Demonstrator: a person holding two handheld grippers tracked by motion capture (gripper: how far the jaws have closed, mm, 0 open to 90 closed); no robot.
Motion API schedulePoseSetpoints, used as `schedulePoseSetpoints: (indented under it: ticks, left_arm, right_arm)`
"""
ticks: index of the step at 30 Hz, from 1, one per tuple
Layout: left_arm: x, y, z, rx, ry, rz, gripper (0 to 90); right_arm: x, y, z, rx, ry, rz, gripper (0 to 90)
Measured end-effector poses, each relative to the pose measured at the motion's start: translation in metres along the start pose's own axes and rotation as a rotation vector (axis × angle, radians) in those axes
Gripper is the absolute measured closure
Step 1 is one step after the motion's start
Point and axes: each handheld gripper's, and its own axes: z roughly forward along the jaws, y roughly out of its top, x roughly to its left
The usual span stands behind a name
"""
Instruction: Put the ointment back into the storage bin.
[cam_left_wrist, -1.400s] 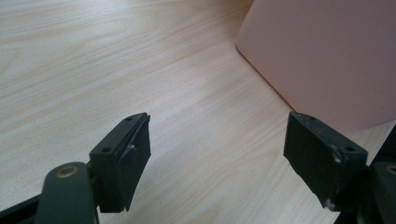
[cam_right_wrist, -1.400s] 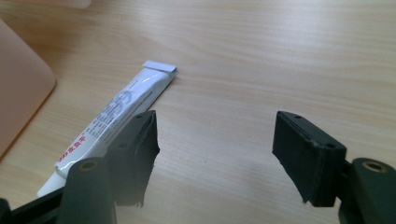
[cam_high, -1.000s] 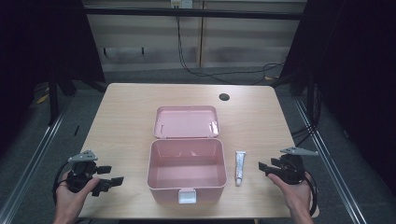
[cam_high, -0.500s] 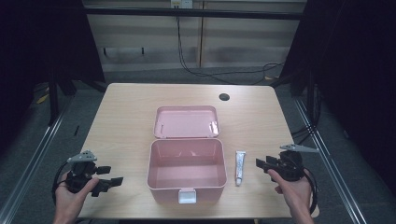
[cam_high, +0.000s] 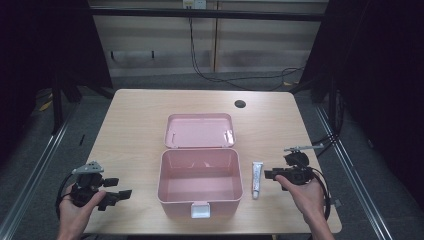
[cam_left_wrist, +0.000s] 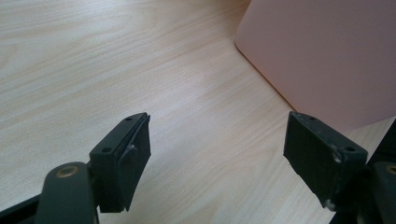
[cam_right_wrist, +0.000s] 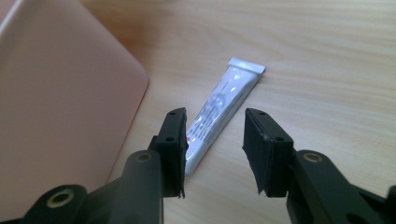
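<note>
Right gripper view first: white tube (cam_right_wrist: 219, 112) flat on the wooden table (cam_right_wrist: 336, 60), crimped flat end far from the camera, the near end hidden low behind the left-hand jaw, so cap not visible from here. Long axis slanted in that view, running from the crimp at upper right down toward the jaw at lower left. Seen from the high view, tube (cam_high: 257, 179) lying just beside the right wall of the open pink box (cam_high: 200, 181), apart from it, long axis roughly parallel to that wall, running away from the person toward the far edge of the table. Right gripper (cam_right_wrist: 215, 154) with jaws parted and nothing between the pads, aimed at the near part of the tube but offset, more beside it than around it; same gripper (cam_high: 272, 174) low at the table's right in the high view, just right of the tube. Probably a pick-up of the tube for the box, judging from the layout alone. Best done by centring the jaws across the tube's width, square to the long axis, at mid-body where it is firm, then closing gently to avoid squeezing out contents. Left gripper (cam_left_wrist: 219, 154) spread wide and empty, over bare wood beside the box's corner; in the high view (cam_high: 120, 194) well left of the box. Lid (cam_high: 200, 130) folded back behind the box.
</note>
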Motion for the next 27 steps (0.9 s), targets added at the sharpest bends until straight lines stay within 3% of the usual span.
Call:
schedulePoseSetpoints:
  ticks: [7, 13, 14, 27]
  left_arm:
    - [0.0, 0.0, 0.0, 0.002, 0.002, 0.003, 22.9]
    - [0.0, 0.0, 0.0, 0.003, 0.0, -0.002, 23.0]
    - [0.0, 0.0, 0.0, 0.003, -0.001, -0.004, 23.0]
    - [0.0, 0.0, 0.001, 0.002, 0.004, -0.004, 22.9]
  right_arm:
    - [0.003, 0.01, 0.009, 0.092, 0.001, 0.005, 62.2]
    - [0.006, 0.015, 0.014, 0.131, -0.009, -0.004, 62.2]
    - [0.008, 0.017, 0.016, 0.161, -0.012, 0.007, 61.8]
    - [0.016, 0.028, 0.037, 0.304, -0.042, 0.036, 64.2]
